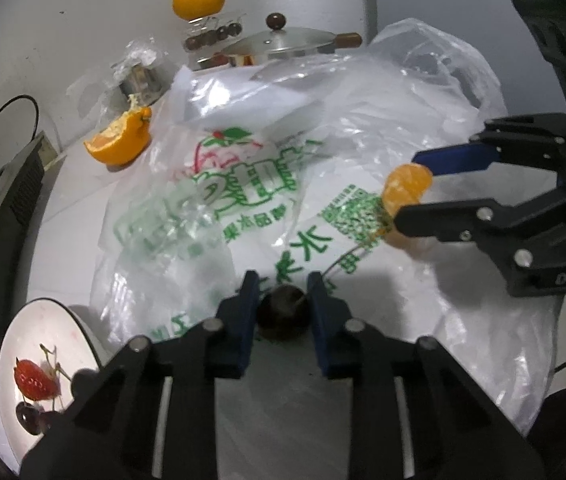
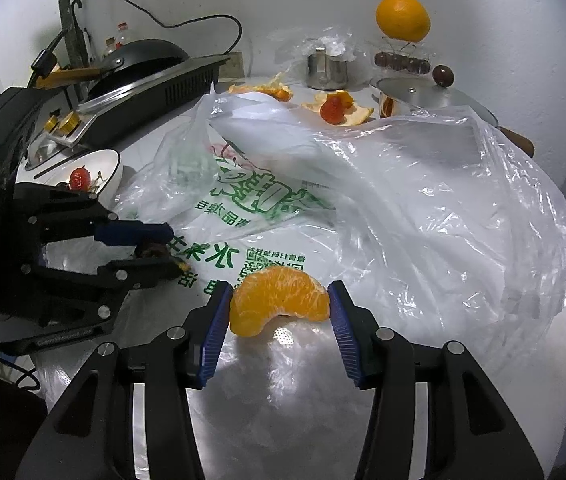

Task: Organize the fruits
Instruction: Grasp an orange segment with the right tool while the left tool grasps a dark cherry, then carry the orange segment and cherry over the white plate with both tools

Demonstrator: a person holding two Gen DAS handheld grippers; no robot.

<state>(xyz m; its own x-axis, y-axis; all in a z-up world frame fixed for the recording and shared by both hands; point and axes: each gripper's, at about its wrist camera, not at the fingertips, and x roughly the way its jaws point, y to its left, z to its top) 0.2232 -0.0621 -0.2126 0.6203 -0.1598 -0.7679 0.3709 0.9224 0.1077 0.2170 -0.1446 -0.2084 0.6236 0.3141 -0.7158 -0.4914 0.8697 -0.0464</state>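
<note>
Both fruits picked, over the plastic bag (image 1: 243,184). Your left gripper (image 1: 283,300) clamps a cherry (image 1: 283,312); right gripper (image 2: 279,308) pinches an orange segment (image 2: 279,300). Next: carry both to the bowl (image 1: 39,320) left of the bag.

Both hand-held grippers (image 1: 283,300) (image 2: 279,306) clamped.

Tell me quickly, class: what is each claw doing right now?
Left claw: shut on the dark cherry.
Right claw: shut on the orange segment.

Glossy crinkled plastic bag (image 2: 423,200); shiny metal lid (image 1: 283,42), wood knob (image 1: 275,21).
</note>
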